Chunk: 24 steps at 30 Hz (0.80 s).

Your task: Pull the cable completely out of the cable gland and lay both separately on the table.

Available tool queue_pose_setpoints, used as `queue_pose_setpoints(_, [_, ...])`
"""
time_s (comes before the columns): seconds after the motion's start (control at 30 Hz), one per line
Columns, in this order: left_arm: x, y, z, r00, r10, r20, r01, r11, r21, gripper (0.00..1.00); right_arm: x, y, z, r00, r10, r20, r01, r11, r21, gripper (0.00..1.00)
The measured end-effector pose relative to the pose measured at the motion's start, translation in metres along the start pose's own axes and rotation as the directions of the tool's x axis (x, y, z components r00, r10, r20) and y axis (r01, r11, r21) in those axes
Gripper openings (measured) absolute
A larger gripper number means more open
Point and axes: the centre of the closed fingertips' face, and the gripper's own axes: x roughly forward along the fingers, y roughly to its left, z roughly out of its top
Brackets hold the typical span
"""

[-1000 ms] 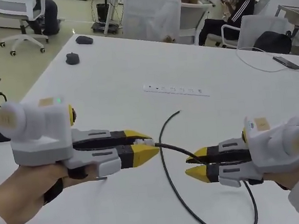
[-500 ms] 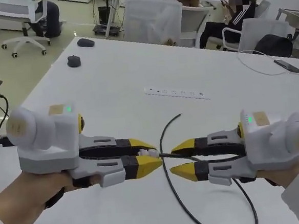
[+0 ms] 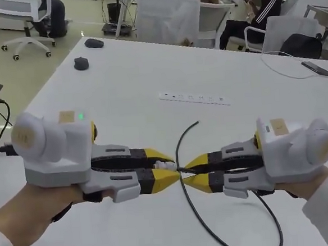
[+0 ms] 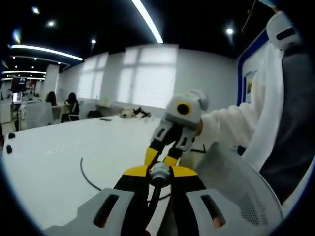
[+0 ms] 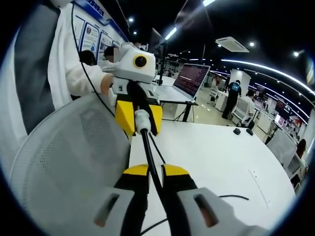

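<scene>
A thin black cable point(image 3: 179, 141) curves across the white table point(image 3: 122, 86) and runs up between both grippers. My left gripper point(image 3: 170, 166) is shut on the small pale cable gland point(image 3: 167, 165), which sits at its yellow tips. The gland point(image 5: 141, 120) shows head-on in the right gripper view, with the cable point(image 5: 147, 147) leaving it. My right gripper point(image 3: 189, 172) faces the left one tip to tip, shut on the cable just beside the gland. In the left gripper view the gland point(image 4: 160, 172) sits between my jaws, with the right gripper point(image 4: 160, 156) right behind it.
A white power strip point(image 3: 193, 98) lies mid-table beyond the cable. A mouse point(image 3: 81, 63) and a second one point(image 3: 93, 43) sit far left, a phone point(image 3: 317, 68) far right. Office chairs and seated people are past the far edge.
My right gripper has moved left until its tips meet the left gripper's, and its jaws have gone from open to shut on the cable. The left gripper kept its hold.
</scene>
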Motion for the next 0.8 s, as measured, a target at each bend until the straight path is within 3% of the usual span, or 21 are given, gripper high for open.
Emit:
queue_pose_setpoints(0.33, [-0.002,0.003,0.001,0.9999,0.015,0.006,-0.015,1.000,-0.006,0.17,0.002,-0.001,0.002,1.0000,-0.006,0.003,0.006,1.000,-0.004,0.06])
queue_pose_setpoints(0.8, [-0.007,0.010,0.006,0.9982,0.049,0.034,-0.049,0.999,-0.024,0.16,-0.010,-0.009,-0.016,0.9989,-0.046,-0.009,0.046,0.998,0.038,0.06])
